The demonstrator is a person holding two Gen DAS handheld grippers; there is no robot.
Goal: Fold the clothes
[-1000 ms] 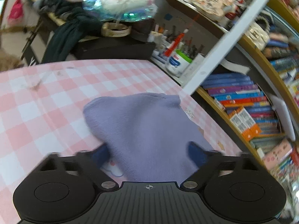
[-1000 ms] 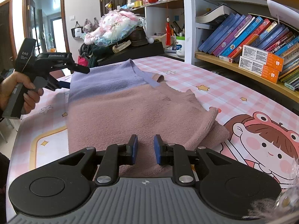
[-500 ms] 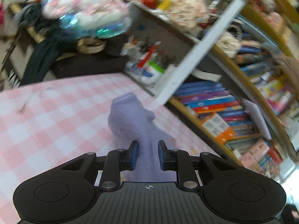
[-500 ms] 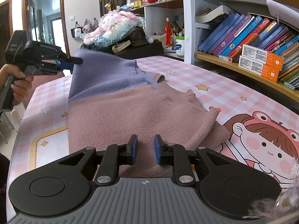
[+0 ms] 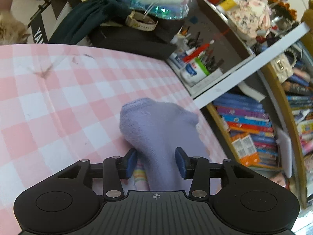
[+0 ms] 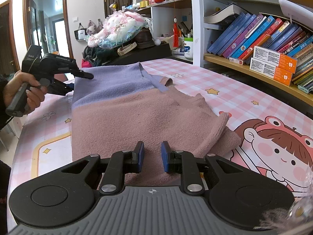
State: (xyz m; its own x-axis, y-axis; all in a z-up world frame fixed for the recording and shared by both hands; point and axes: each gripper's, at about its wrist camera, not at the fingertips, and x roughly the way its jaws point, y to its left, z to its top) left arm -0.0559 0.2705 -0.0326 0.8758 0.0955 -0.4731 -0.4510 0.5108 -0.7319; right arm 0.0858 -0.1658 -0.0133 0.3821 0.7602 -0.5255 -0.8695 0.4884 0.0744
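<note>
A knitted sweater (image 6: pixel 148 117), dusty pink with a lilac upper part (image 6: pixel 111 86), lies flat on the pink checked tablecloth (image 6: pixel 234 98). A hand (image 6: pixel 17 90) holds my left gripper (image 6: pixel 82 81) at the lilac part's left edge. In the left wrist view its jaws are opening: a bunched lilac fold (image 5: pixel 156 125) stands between the blue pads (image 5: pixel 131 163) of the left gripper (image 5: pixel 156 163), which no longer press it. My right gripper (image 6: pixel 152 156) sits at the sweater's near pink hem, jaws narrow, with pink knit filling the gap.
Bookshelves (image 6: pixel 264 45) run along the table's right side. A black case (image 6: pixel 140 52) piled with a plush toy and dark clothes stands at the far end, a pen pot (image 5: pixel 193 68) beside it. The table's left edge (image 6: pixel 21 129) drops off near the hand.
The left gripper closed on the lilac edge and lifted it. It has since come down and forward, and its jaws have spread apart again. The right gripper has not moved.
</note>
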